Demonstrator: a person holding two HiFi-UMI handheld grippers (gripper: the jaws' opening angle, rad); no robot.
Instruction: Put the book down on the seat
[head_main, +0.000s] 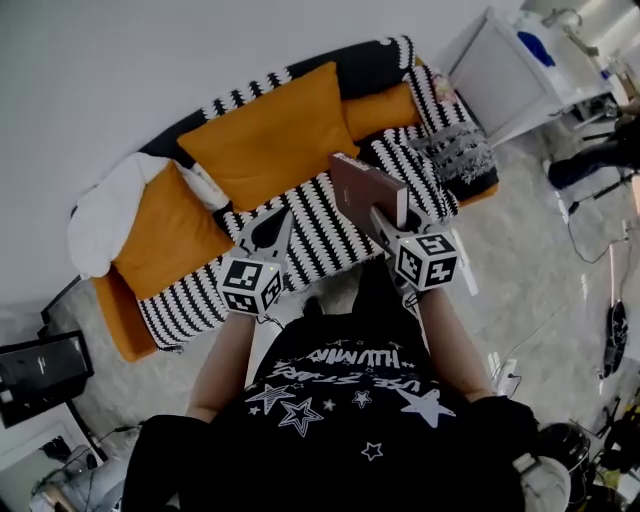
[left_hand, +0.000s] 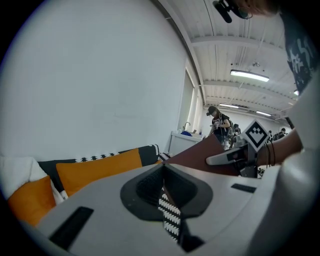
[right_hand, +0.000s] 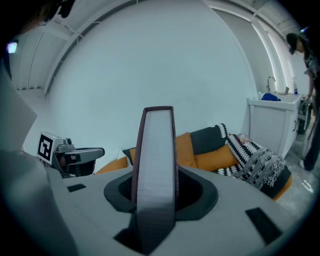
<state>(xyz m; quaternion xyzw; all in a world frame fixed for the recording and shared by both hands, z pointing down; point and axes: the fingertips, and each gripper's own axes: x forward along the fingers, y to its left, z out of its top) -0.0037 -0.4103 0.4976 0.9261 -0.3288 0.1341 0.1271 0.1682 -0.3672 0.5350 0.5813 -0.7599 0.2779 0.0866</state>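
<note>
I am gripping the thin brown hardcover book (head_main: 366, 190) in my right tongs (head_main: 386, 216) at centre frame, my left tongs (head_main: 271, 230) closed and empty.

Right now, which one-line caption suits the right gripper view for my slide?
Right gripper clamps a brown book, pages toward camera, before an orange sofa with a black-and-white throw.

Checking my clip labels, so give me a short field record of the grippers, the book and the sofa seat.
left gripper: shut, nothing in it
right gripper: shut on dark brown hardback book
book: held up in the jaws, not yet lying on the seat
seat: black-and-white striped throw over orange sofa
on sofa: large orange cushion
</note>
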